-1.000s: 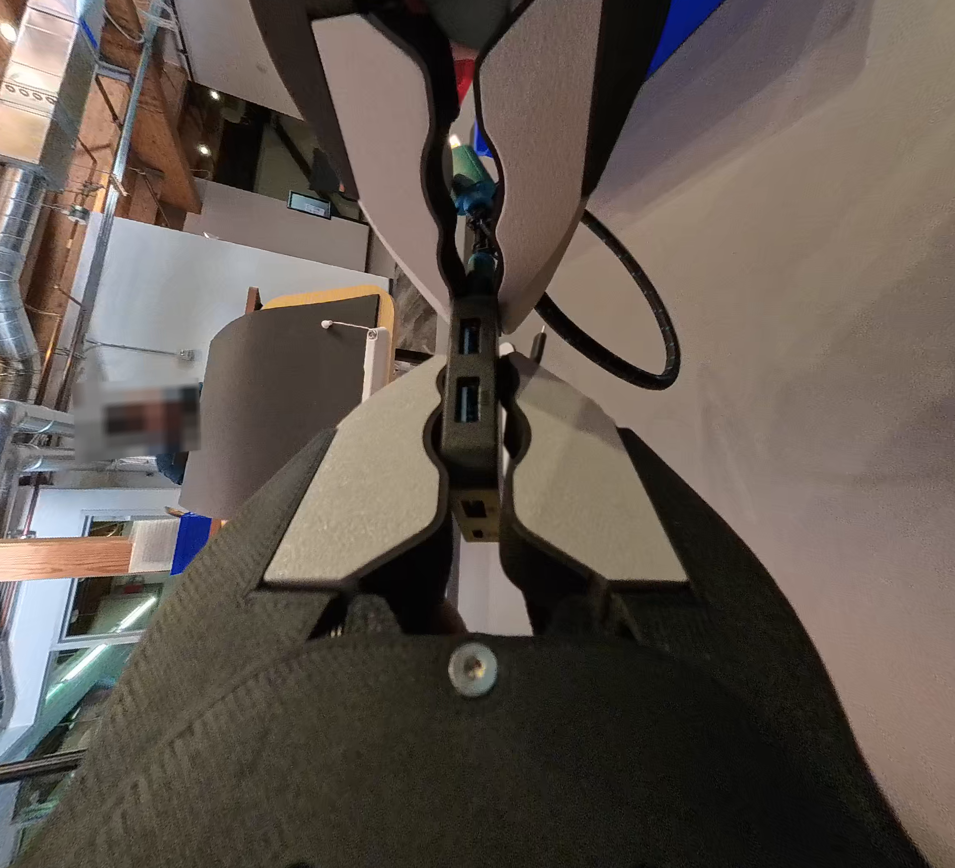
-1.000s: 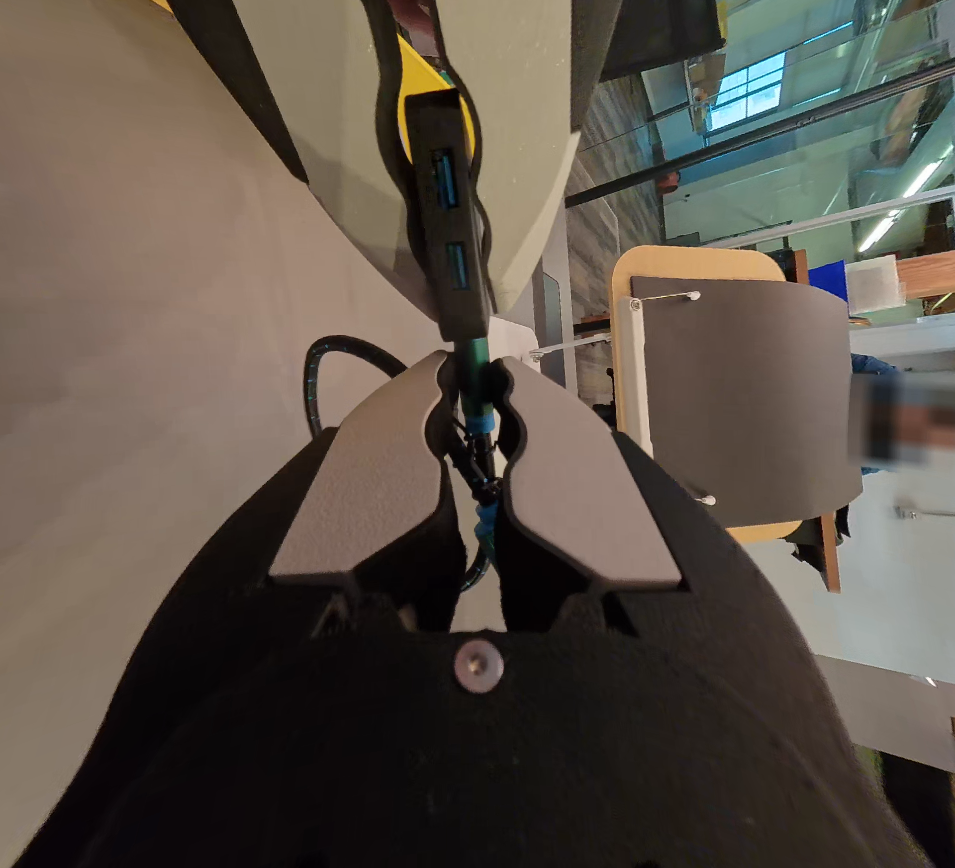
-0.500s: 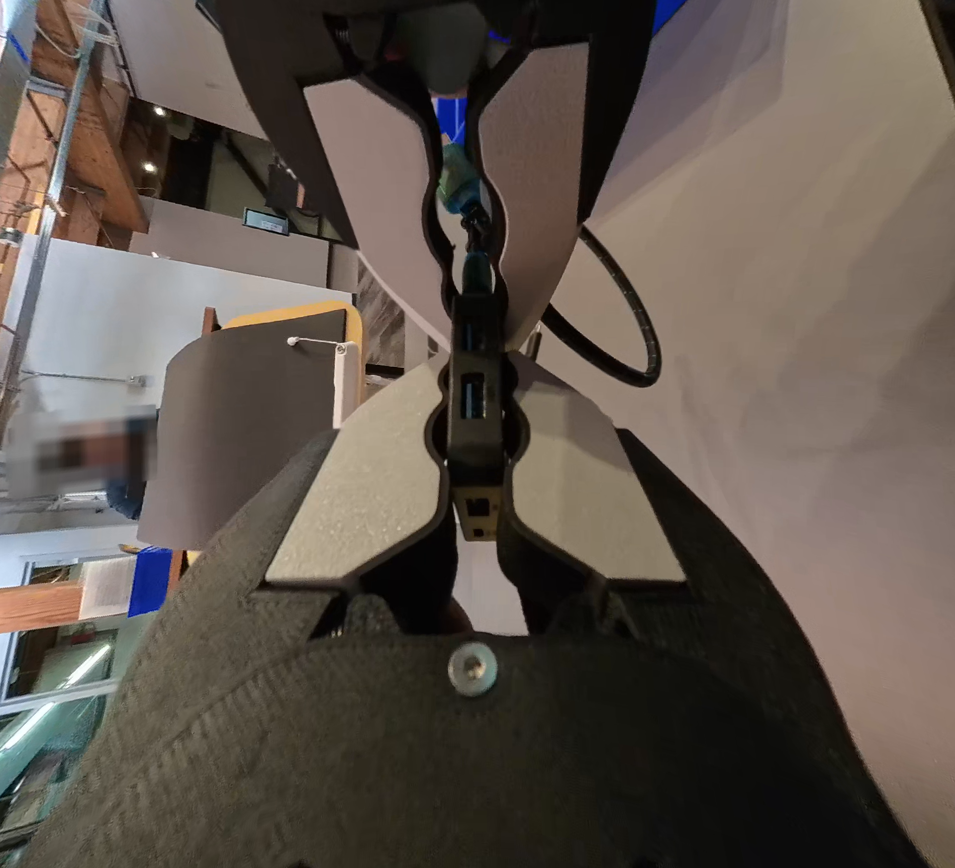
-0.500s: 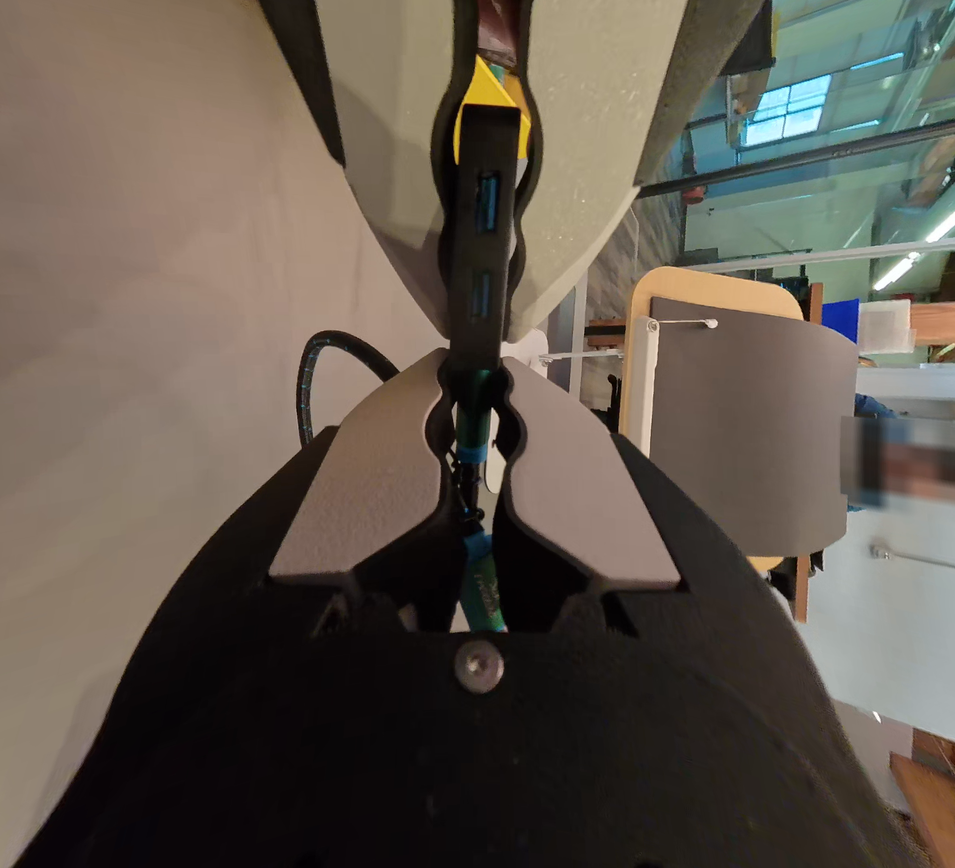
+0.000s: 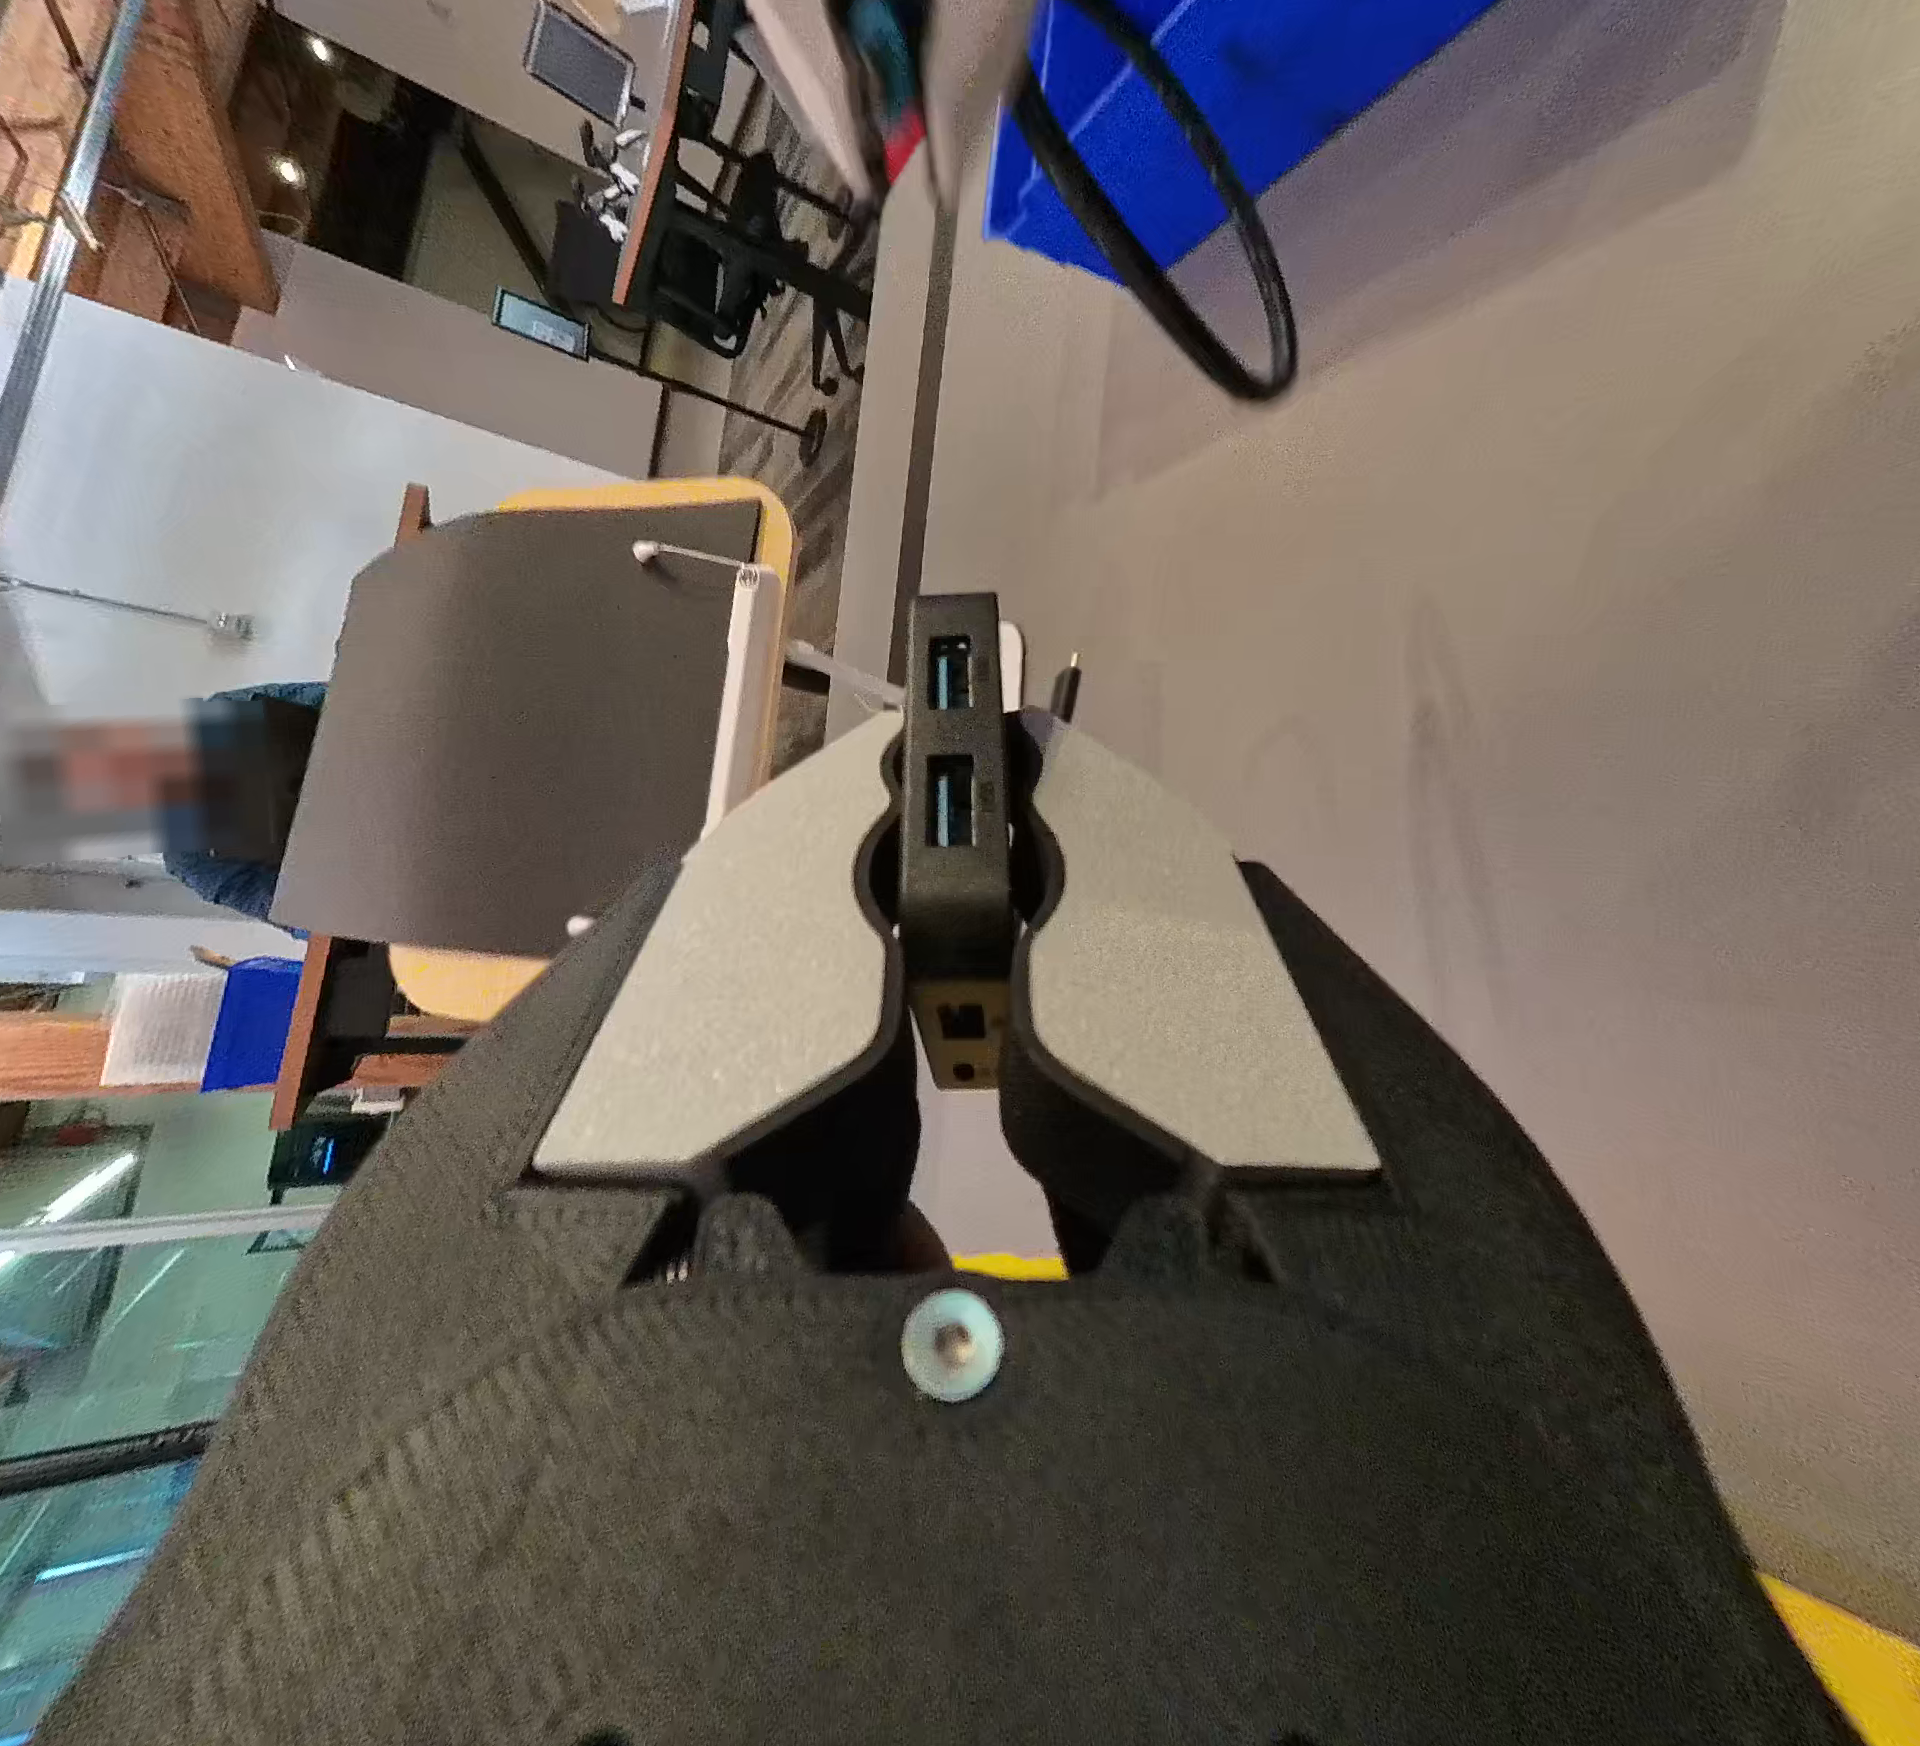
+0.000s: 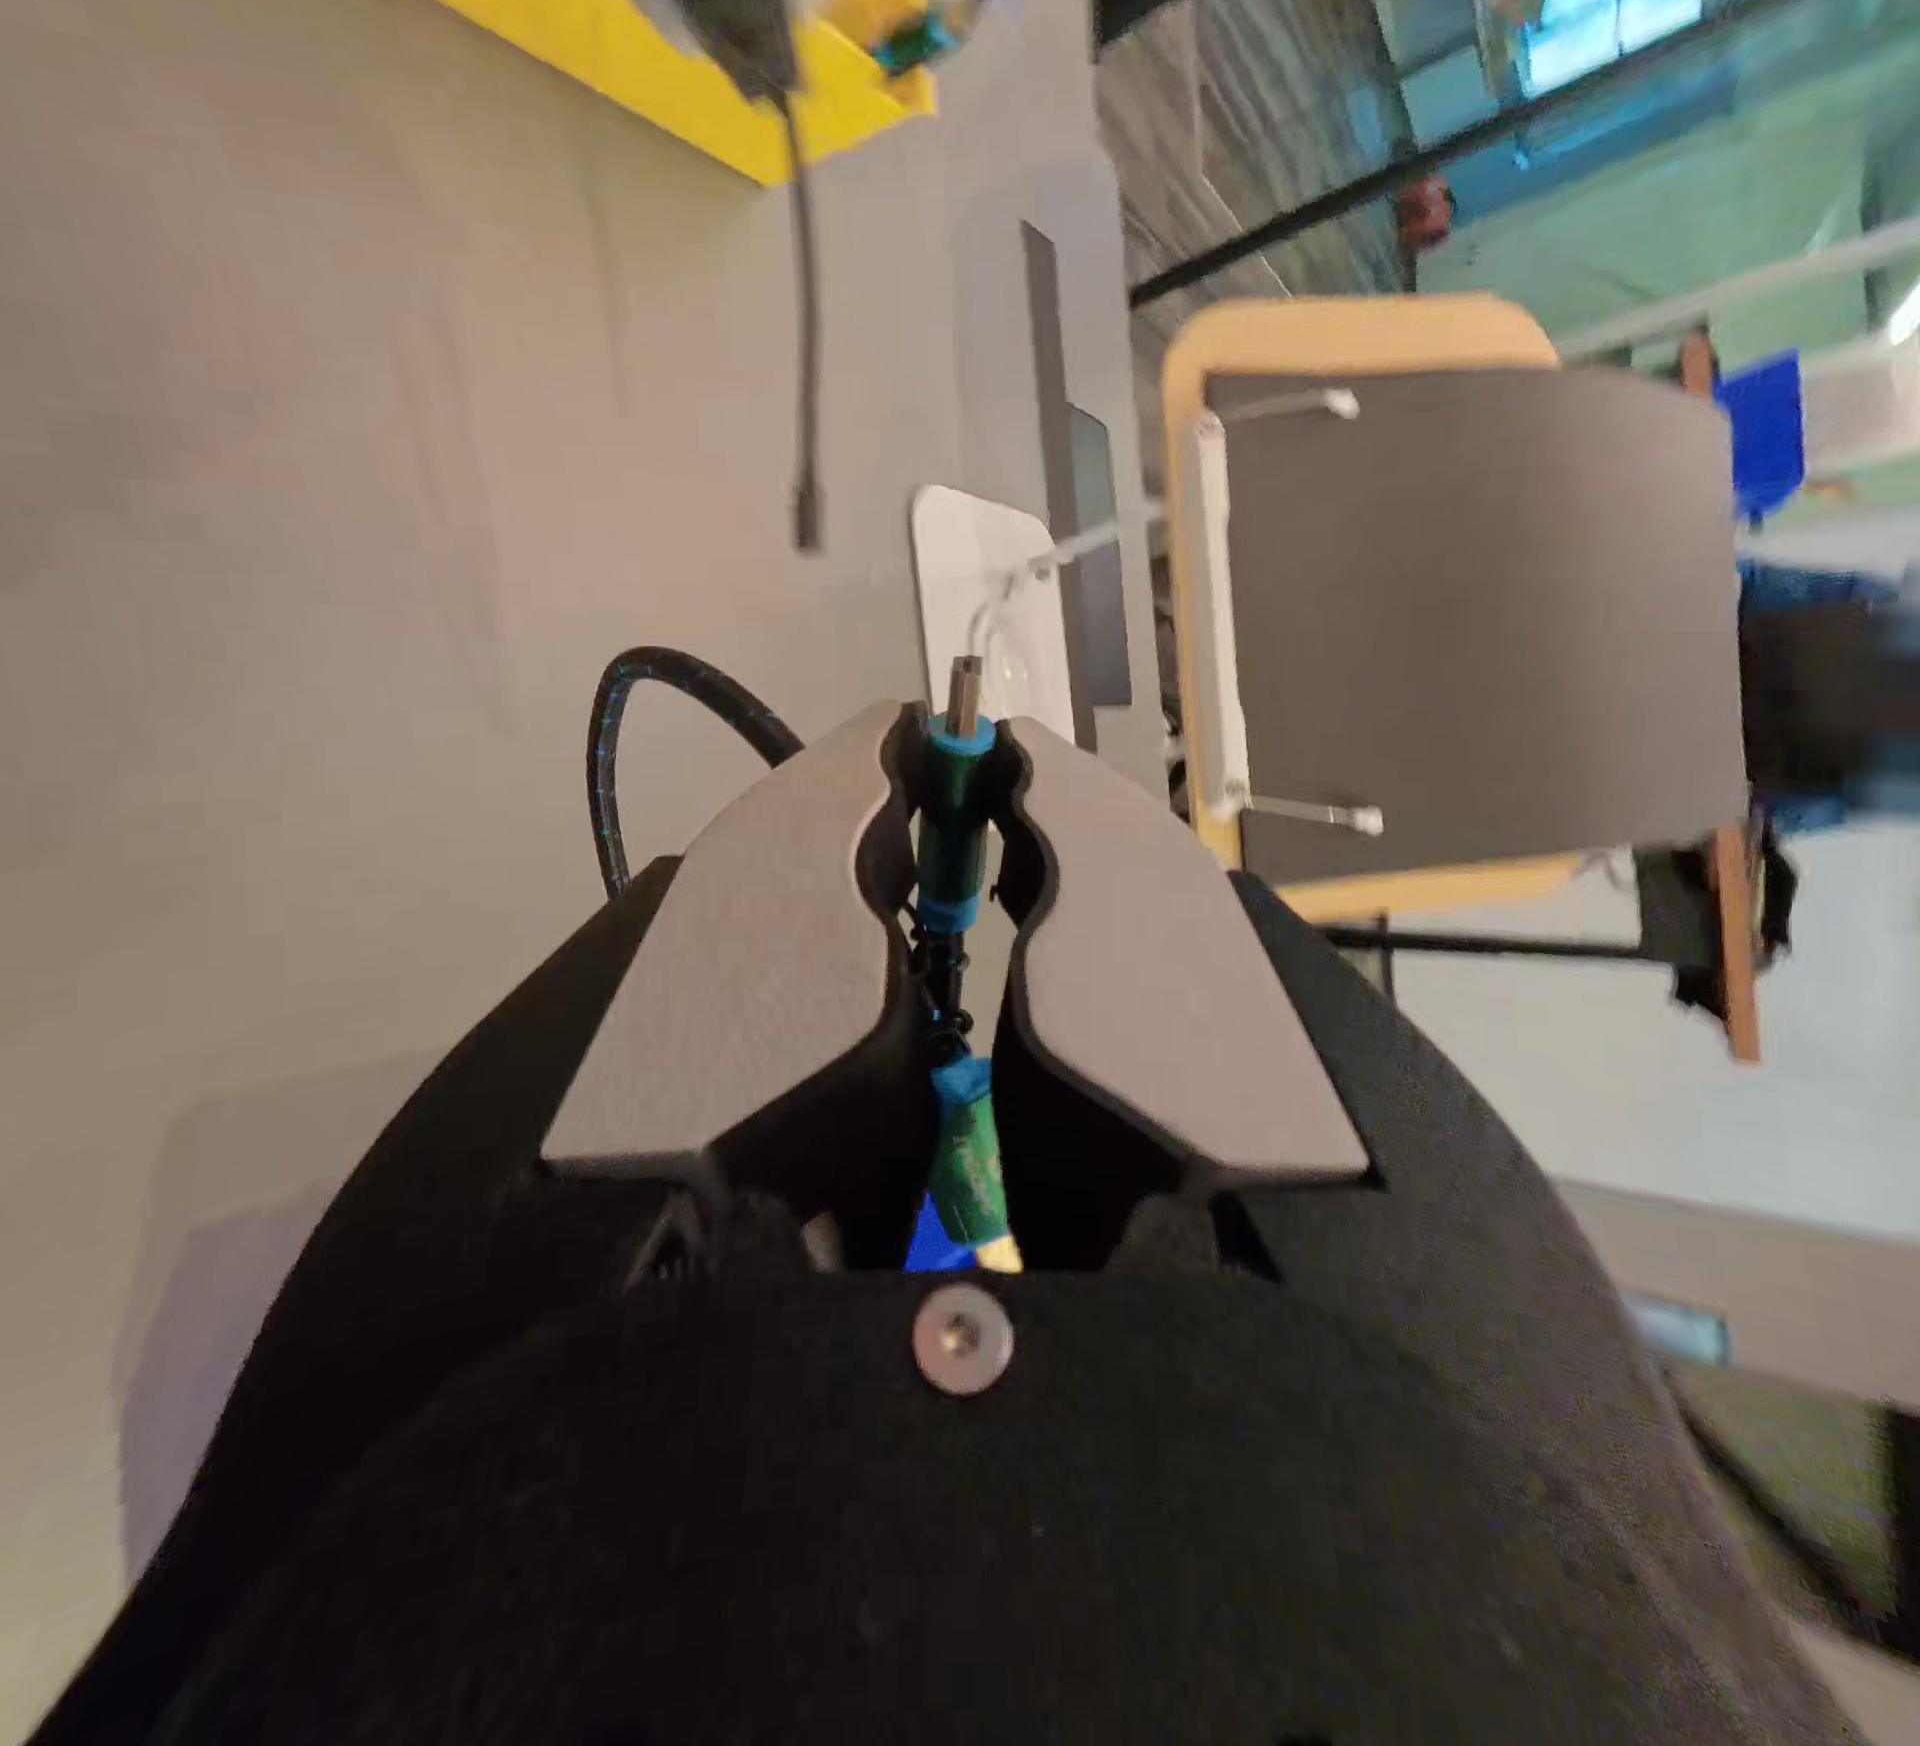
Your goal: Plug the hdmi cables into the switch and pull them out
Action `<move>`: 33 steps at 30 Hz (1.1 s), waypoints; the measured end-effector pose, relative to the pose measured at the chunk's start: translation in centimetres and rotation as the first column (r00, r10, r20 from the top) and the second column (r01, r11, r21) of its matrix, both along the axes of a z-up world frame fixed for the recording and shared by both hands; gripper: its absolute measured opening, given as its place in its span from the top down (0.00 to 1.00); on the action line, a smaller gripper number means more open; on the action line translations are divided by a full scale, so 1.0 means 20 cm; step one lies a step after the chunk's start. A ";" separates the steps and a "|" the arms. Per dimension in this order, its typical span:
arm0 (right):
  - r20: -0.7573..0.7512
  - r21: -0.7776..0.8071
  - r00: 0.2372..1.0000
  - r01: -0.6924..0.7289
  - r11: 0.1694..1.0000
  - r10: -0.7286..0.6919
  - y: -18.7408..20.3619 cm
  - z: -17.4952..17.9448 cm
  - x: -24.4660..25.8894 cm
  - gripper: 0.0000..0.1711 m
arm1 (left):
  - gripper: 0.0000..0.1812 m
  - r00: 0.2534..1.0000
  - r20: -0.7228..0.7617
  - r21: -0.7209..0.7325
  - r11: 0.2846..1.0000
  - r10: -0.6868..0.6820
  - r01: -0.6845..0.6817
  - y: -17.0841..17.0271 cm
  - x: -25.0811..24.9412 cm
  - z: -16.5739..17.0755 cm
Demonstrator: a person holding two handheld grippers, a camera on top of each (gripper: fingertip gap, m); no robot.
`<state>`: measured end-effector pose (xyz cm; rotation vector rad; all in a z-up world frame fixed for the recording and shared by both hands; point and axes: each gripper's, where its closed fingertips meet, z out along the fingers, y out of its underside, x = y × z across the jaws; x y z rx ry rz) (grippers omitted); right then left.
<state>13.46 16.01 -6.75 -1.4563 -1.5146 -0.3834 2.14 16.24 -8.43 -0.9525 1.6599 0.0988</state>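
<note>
- The left claw is clamped on the switch, a small black box with two blue ports facing the camera, held clear of the grey tabletop.
- The right claw is closed around one cable plug, green-bodied with blue bands, its bare metal tip poking past the fingertips and mated to nothing.
- The cable loops out behind it, one braided black length.
- The switch looks light and rigid; its flat sides offer the safest hold.
- The plug looks stiff and slim; it is best gripped on the moulded body, never the soft cord.
- Beyond lie one yellow bin and one blue bin.
</note>
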 end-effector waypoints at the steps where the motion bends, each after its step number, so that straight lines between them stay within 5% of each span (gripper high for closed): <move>1: -0.049 0.000 0.998 0.041 0.999 -0.041 0.01 0.04 0.08 0.94 | 0.93 1.000 -0.013 0.004 1.000 0.014 -0.014 0.02 -0.02 -0.02; 8: -0.373 -0.099 0.855 0.348 0.932 -0.359 -0.03 0.20 0.72 0.94 | 0.92 0.998 -0.026 0.045 0.998 0.053 -0.052 0.08 -0.07 0.00; 16: -0.439 -0.357 0.586 0.582 0.730 -0.681 -0.12 -0.10 1.30 0.94 | 0.92 0.996 -0.061 0.054 0.997 0.059 -0.056 0.09 -0.06 -0.05; 21: -0.319 -0.624 0.438 0.571 0.534 -0.841 -0.17 -0.49 1.47 0.94 | 0.92 0.997 -0.065 0.052 0.997 0.051 -0.048 0.08 -0.04 -0.06; 27: -0.172 -0.626 0.350 0.683 0.377 -0.921 -0.18 -0.72 1.70 0.92 | 0.92 0.996 -0.063 0.052 0.997 0.060 -0.057 0.09 -0.06 -0.06; 33: 0.070 -0.572 0.309 0.792 0.216 -0.949 -0.22 -0.81 1.83 0.78 | 0.92 0.996 -0.063 0.061 0.996 0.064 -0.060 0.09 -0.05 -0.06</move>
